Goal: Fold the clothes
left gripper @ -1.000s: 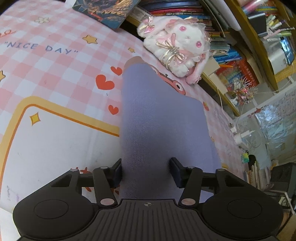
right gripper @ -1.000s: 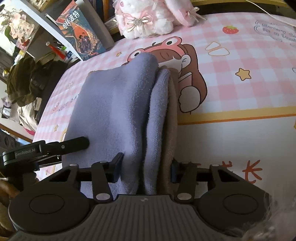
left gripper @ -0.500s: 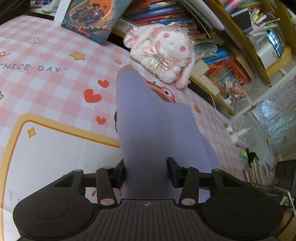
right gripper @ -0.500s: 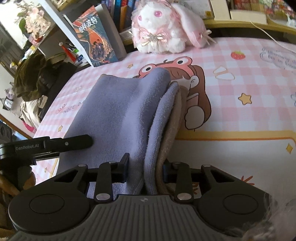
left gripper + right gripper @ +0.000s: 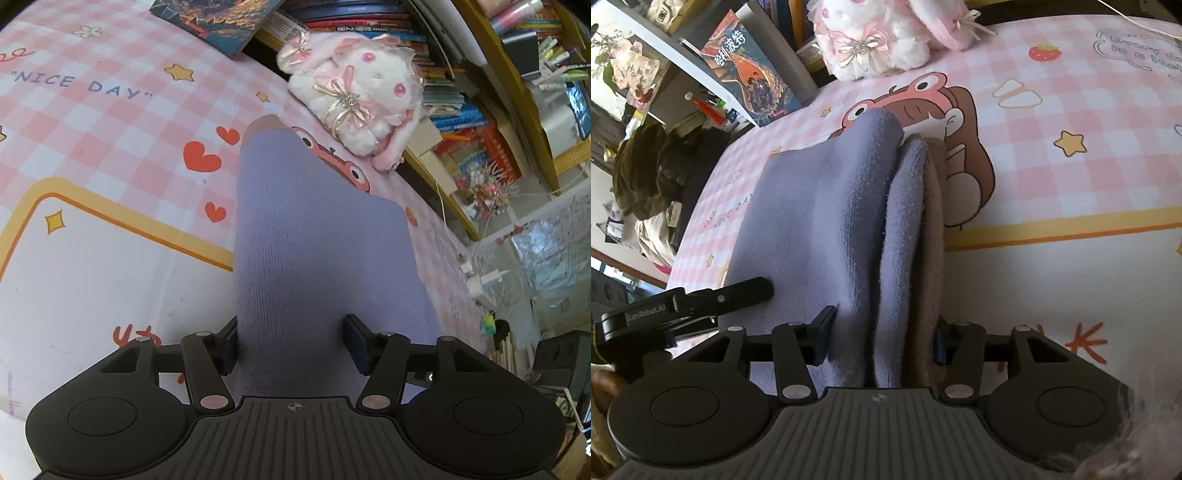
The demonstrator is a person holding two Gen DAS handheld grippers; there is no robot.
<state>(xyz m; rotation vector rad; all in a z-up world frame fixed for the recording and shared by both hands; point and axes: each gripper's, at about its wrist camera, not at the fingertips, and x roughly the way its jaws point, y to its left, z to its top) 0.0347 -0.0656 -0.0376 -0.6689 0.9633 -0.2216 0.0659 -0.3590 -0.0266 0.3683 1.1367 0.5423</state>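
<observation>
A folded lavender knit garment (image 5: pixel 314 251) with a tan inner layer (image 5: pixel 932 229) lies on the pink checked cartoon tablecloth (image 5: pixel 103 122). My left gripper (image 5: pixel 291 343) has its jaws apart around the garment's near left end, the cloth filling the gap. My right gripper (image 5: pixel 884 341) straddles the stacked folds (image 5: pixel 827 206) at the near right end, jaws apart with the layers between them. The left gripper's finger (image 5: pixel 738 293) shows in the right wrist view, lying against the cloth's left edge.
A white and pink plush rabbit (image 5: pixel 354 96) sits at the table's far edge, also in the right wrist view (image 5: pixel 882 33). A book (image 5: pixel 750 77) leans on shelves behind. Bookshelves (image 5: pixel 461 122) line the far side. Dark clothes (image 5: pixel 646 173) lie off the table's left.
Both grippers have widened their jaws around the garment and come down closer to the table; the garment sits lower and flatter than half a second ago.
</observation>
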